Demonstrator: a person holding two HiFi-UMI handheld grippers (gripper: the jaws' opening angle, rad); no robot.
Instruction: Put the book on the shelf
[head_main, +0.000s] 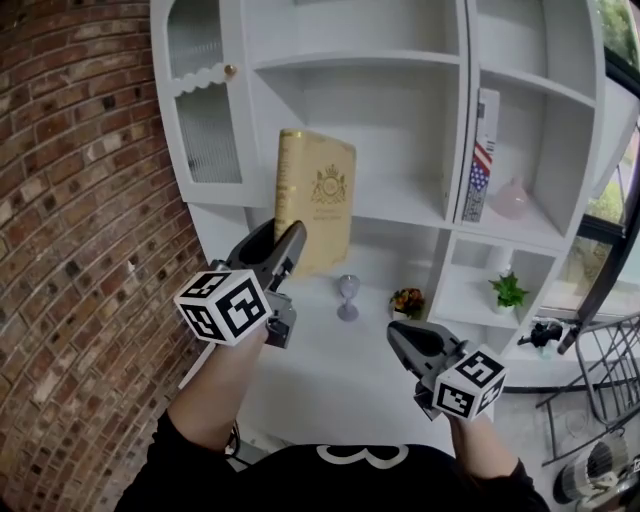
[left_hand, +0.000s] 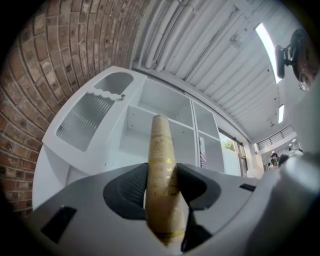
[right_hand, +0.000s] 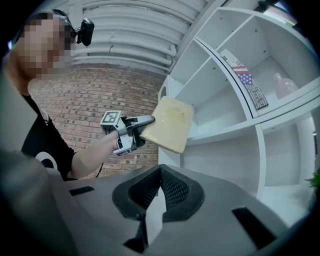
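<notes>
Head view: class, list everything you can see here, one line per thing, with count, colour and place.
shelf unit: one, white, fills the middle, against the wall
brick wall: one, red-brown, left
cabinet door: one, white with ribbed glass, upper left of the unit
gold book: one, gold, upright in front of the middle compartment
flag-spined book: one, white, standing in the right compartment
pink vase: one, pale pink, right of that book
goblet: one, clear, on the lower ledge
flower pot: one, orange blooms, right of the goblet
green plant: one, lower right compartment
left hand-held gripper: one, grey, shut on the gold book's lower edge
right hand-held gripper: one, grey, shut, empty
</notes>
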